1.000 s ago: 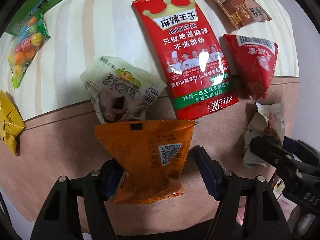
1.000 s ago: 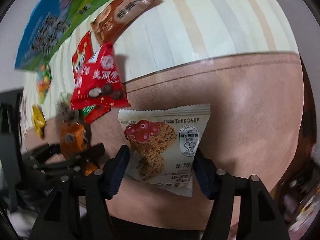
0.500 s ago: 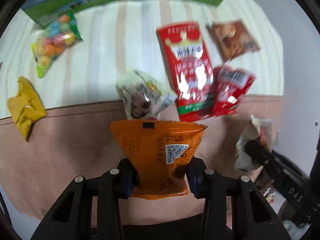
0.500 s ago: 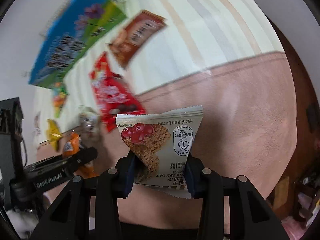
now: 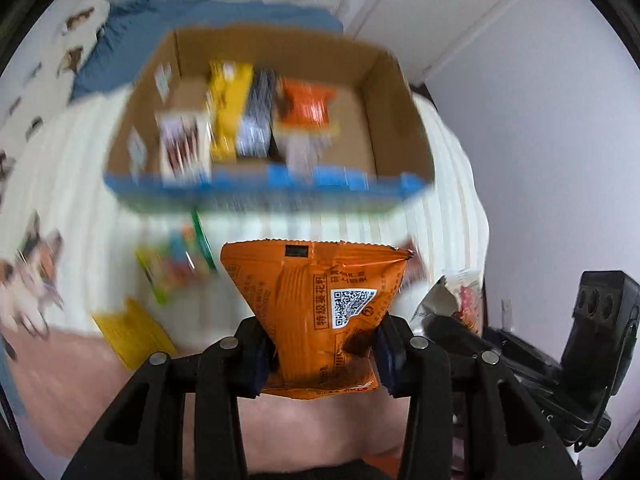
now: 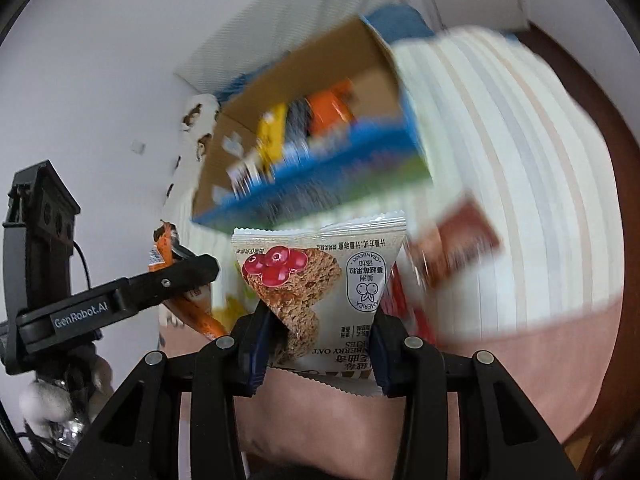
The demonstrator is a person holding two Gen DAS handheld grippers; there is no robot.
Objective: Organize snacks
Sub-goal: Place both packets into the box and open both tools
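Holding both pkts up, cardboard box (image 5: 384, 92) as ref. L→R: left gripper (image 5: 322, 354) clamped on orange snack pouch (image 5: 320, 304), pads pinching its lower half, pouch upright, just below box's blue front wall. Right gripper (image 6: 316, 354) clamped on white cranberry oat cookie pkt (image 6: 320, 280), also below box front in right wrist view. Box is open-topped, holds yellow, dark and orange pkts side by side, blurred. On striped cloth (image 5: 80, 184) below/left of box: colourful candy bag (image 5: 176, 268), yellow pkt (image 5: 132, 334), both blurred. Brown pkt (image 6: 460, 240) right of box front, blurred too.
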